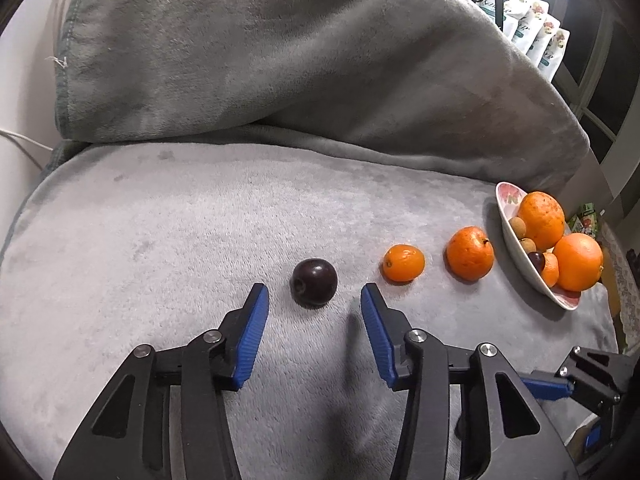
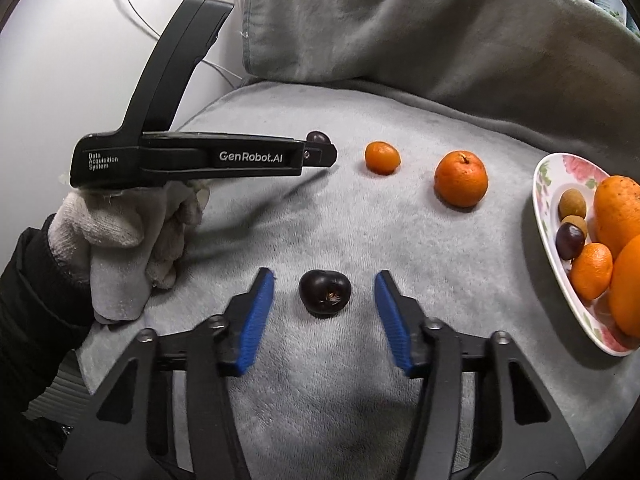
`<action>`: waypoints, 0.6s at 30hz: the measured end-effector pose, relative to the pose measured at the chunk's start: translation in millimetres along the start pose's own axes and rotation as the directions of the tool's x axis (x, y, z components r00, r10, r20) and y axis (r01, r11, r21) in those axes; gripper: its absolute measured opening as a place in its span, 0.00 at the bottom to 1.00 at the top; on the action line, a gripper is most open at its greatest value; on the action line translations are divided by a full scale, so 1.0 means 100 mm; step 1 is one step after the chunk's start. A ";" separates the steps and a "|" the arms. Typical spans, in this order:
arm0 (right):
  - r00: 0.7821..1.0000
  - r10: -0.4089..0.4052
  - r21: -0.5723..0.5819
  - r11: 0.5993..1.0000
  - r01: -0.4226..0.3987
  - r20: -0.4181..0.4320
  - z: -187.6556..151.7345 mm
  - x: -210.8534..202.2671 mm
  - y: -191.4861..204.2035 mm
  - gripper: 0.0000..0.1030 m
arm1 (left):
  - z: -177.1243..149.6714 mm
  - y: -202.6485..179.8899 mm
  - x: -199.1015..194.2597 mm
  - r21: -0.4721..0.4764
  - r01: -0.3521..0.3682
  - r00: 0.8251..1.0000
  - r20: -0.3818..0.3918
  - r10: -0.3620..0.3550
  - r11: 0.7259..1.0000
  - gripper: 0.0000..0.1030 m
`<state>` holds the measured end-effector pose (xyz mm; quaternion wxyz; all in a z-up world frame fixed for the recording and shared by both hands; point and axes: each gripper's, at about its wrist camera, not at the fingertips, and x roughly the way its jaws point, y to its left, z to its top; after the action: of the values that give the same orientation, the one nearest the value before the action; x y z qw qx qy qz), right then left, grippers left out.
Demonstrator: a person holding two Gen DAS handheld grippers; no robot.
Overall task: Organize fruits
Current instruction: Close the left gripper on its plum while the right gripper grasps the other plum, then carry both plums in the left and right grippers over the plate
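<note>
Mid-sort on a grey fleece blanket point(image 1: 160, 240): we count four fruits outside the flowered dish point(image 2: 544, 208) and several already in it. The dish, at the blanket's right edge, holds two large oranges point(image 1: 541, 220), a small mandarin, one dark plum and two tan longan-like fruits, so we judge the job a good half done. Left to move are two dark plums, a small kumquat-like orange fruit point(image 1: 403, 263) and a tangerine point(image 1: 470, 253), the last two lying in a row leading toward the dish.

Our left gripper point(image 1: 314, 300) is aimed at the far plum point(image 1: 313, 283), which sits just ahead of its blue fingers point(image 1: 252, 340); they stand apart on either side and press on nothing. From the right wrist view that plum is mostly hidden behind the left gripper's black body, held by a hand in a pale knit glove point(image 2: 120, 236).

Our right gripper point(image 2: 324, 284) frames the near plum point(image 2: 325, 291), which lies between its fingers point(image 2: 256, 320) with clear gaps either side, so nothing is gripped yet.

The plums are nearly round and have no real long axis. The far one turns its stem dimple down and left, toward the left gripper; the near one shows its dimple on the face turned to the right wrist camera. The kumquat-like fruit is oval, lying with its long axis across the blanket, roughly along the row. The tangerine's stem points up and slightly toward the dish.
</note>
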<state>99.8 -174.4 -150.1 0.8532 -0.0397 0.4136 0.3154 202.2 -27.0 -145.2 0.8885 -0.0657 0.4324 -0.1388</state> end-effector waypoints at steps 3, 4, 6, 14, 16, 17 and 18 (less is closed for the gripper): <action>1.000 -0.003 -0.008 1.000 0.003 -0.006 -0.01 0.01 0.01 0.45 | 0.01 -0.02 0.03 0.001 -0.009 1.000 -0.002 0.009 1.000 0.37; 1.000 -0.006 -0.011 1.000 0.006 -0.008 -0.01 0.01 0.01 0.44 | 0.01 -0.01 0.04 -0.002 -0.010 1.000 -0.002 0.010 1.000 0.35; 1.000 -0.008 -0.015 1.000 0.008 -0.012 -0.01 0.01 0.02 0.37 | 0.02 0.00 0.05 -0.009 -0.015 1.000 0.000 0.015 1.000 0.30; 1.000 -0.021 -0.016 1.000 0.021 -0.015 -0.03 0.00 0.04 0.28 | 0.01 0.02 0.02 -0.002 -0.014 1.000 0.003 0.014 1.000 0.19; 1.000 -0.018 -0.010 1.000 0.018 -0.013 0.00 0.03 0.04 0.28 | 0.00 0.03 -0.01 -0.005 -0.011 1.000 0.006 0.011 1.000 0.19; 1.000 -0.017 -0.006 1.000 0.017 -0.010 0.00 0.02 0.03 0.28 | 0.00 0.04 -0.03 -0.007 -0.009 1.000 0.007 0.009 1.000 0.19; 1.000 -0.017 -0.002 1.000 0.017 -0.007 0.00 0.01 0.03 0.28 | -0.01 0.04 -0.05 -0.011 -0.006 1.000 0.011 0.006 1.000 0.19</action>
<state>98.6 -172.0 -150.6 0.8544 -0.0452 0.4157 0.3086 199.3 -21.4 -142.8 0.8909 -0.0699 0.4285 -0.1334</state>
